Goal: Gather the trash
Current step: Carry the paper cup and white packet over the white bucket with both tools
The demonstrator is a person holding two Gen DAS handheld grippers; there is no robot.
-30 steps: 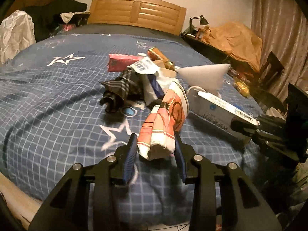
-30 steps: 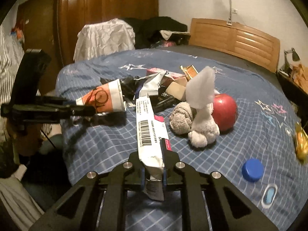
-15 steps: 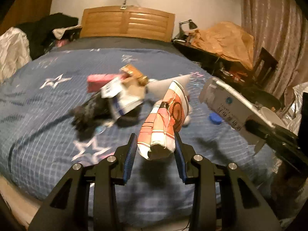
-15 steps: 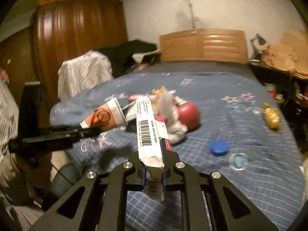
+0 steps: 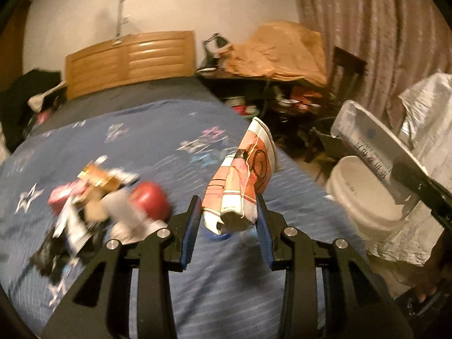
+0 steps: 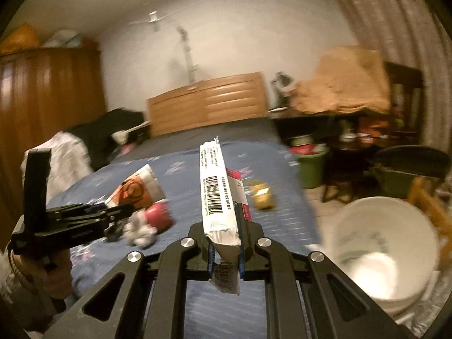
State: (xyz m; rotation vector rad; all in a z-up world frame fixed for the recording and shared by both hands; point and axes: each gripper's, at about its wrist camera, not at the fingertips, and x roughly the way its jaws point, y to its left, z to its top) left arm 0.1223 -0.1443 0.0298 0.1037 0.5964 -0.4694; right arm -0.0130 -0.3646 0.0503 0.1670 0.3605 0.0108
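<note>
My left gripper point(image 5: 228, 214) is shut on a crushed orange-and-white paper cup point(image 5: 243, 175), held in the air above the bed. My right gripper point(image 6: 224, 243) is shut on a flat white wrapper with a barcode point(image 6: 216, 195), which sticks up between the pads. A white bucket point(image 6: 384, 251) stands on the floor low at the right of the right wrist view; in the left wrist view the bucket point(image 5: 364, 195) lies right of the cup, with the right gripper and its wrapper point(image 5: 373, 149) above it. The left gripper with the cup point(image 6: 135, 189) shows at the left of the right wrist view.
A blue star-patterned bed point(image 5: 141, 147) carries a blurred pile of litter, a red apple point(image 5: 149, 197) and a soft toy. A yellow wrapper point(image 6: 262, 195) lies near the bed's right edge. A green bin point(image 6: 310, 166), chairs and a cluttered desk stand beyond. A silver bag point(image 5: 423, 141) hangs behind the bucket.
Both grippers have swung right and upward with their loads. The litter pile has slid to the left of each view, and the white bucket has come into view at the right.
</note>
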